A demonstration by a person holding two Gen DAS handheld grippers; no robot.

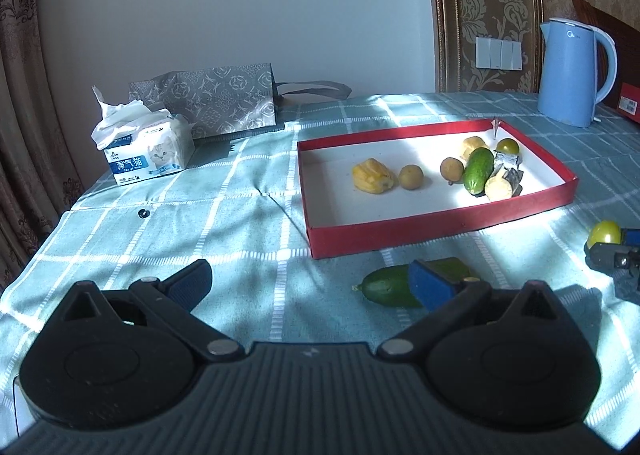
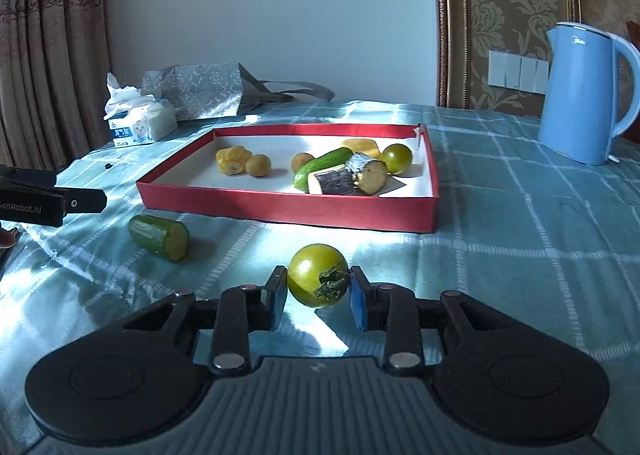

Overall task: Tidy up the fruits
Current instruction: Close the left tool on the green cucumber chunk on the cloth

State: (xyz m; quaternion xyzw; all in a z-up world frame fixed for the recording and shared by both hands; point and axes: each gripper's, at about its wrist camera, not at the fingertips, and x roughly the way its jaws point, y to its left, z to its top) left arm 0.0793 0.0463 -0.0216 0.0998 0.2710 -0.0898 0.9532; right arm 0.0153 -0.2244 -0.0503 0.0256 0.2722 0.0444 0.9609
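Note:
My right gripper [image 2: 318,289] is shut on a green tomato [image 2: 318,275], its blue pads pressing both sides just above the checked tablecloth. The left wrist view shows the same tomato [image 1: 604,233] at the right edge. My left gripper [image 1: 310,275] stands open with nothing between its fingers. A cut cucumber half [image 1: 384,289] lies on the cloth beyond its right finger, which partly hides it. From the right wrist view, that cucumber half [image 2: 160,237] is left of the tomato. The red tray [image 2: 280,211] holds a whole cucumber [image 2: 320,167], another green tomato [image 2: 396,159], yellow fruits and dark cane pieces.
A blue kettle [image 2: 580,95] stands at the back right of the table. A tissue pack [image 1: 148,147] and a grey patterned bag [image 1: 212,103] sit at the back left. Curtains hang on the left, and a wall runs behind the table.

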